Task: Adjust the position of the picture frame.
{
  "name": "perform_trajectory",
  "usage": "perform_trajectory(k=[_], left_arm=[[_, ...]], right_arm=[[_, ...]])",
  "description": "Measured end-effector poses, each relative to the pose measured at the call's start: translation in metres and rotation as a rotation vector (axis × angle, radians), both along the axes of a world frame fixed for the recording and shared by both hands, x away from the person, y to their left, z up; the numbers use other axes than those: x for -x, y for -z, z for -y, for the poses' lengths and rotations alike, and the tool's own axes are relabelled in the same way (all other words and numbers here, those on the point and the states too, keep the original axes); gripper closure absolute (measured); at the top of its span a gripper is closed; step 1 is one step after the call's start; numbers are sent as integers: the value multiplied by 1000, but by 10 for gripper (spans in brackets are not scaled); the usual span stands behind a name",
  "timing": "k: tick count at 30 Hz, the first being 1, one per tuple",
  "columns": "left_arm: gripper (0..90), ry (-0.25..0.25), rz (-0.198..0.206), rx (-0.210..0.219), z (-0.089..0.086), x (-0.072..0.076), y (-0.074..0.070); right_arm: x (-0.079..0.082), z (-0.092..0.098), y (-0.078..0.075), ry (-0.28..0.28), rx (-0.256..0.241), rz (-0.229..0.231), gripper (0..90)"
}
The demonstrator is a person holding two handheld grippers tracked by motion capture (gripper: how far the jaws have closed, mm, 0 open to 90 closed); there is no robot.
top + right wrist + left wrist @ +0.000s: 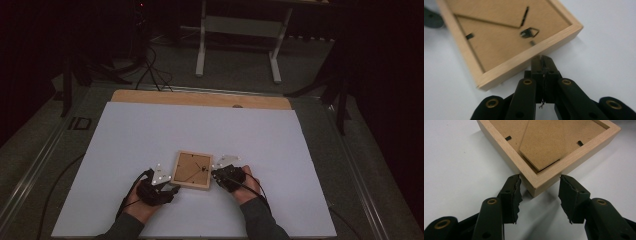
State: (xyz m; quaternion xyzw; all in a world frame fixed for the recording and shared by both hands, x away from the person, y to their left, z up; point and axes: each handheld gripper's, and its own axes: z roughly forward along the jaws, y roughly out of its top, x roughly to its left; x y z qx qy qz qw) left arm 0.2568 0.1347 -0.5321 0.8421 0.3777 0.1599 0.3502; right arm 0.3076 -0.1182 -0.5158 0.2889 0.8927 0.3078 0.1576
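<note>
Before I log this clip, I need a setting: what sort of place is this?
Probably a lab or recording studio: a table under a white sheet, dark surroundings, cables on the carpet, and a bench behind. A frame lies face down.

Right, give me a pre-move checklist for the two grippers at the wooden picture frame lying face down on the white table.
1. Square light-wood picture frame lies flat, back side up, on the white table: ok.
2. Left gripper jaws spread wide on either side of the frame's near corner: ok.
3. Left gripper jaws touching the wood: cannot tell; one tip sits right at the edge.
4. Right gripper jaws pressed together, nothing between them, tips at the frame's side edge: not ok for a grasp.
5. Brown fibreboard stand flap folded flat against the backing: ok.
6. Small metal hanger ring lies flat on the backing: ok.
</note>
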Motion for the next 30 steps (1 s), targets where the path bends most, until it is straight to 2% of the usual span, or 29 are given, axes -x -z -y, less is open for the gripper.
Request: perform_trajectory(k=[6, 12, 18, 26, 30], left_arm=[[518, -2, 1, 0, 0, 0, 0], [522, -11, 9, -9, 2, 1, 0], [527, -29, 16, -9, 5, 0, 0], [546, -41, 35, -39, 13, -3, 0], [546, -44, 34, -34, 14, -5, 0]], right_arm=[[10, -1, 3, -17, 13, -13, 890], [21, 0, 4, -26, 4, -24, 890], [18, 1, 4, -24, -4, -22, 888], [9, 6, 6, 27, -23, -16, 886], [6, 6, 7, 33, -28, -11, 886]])
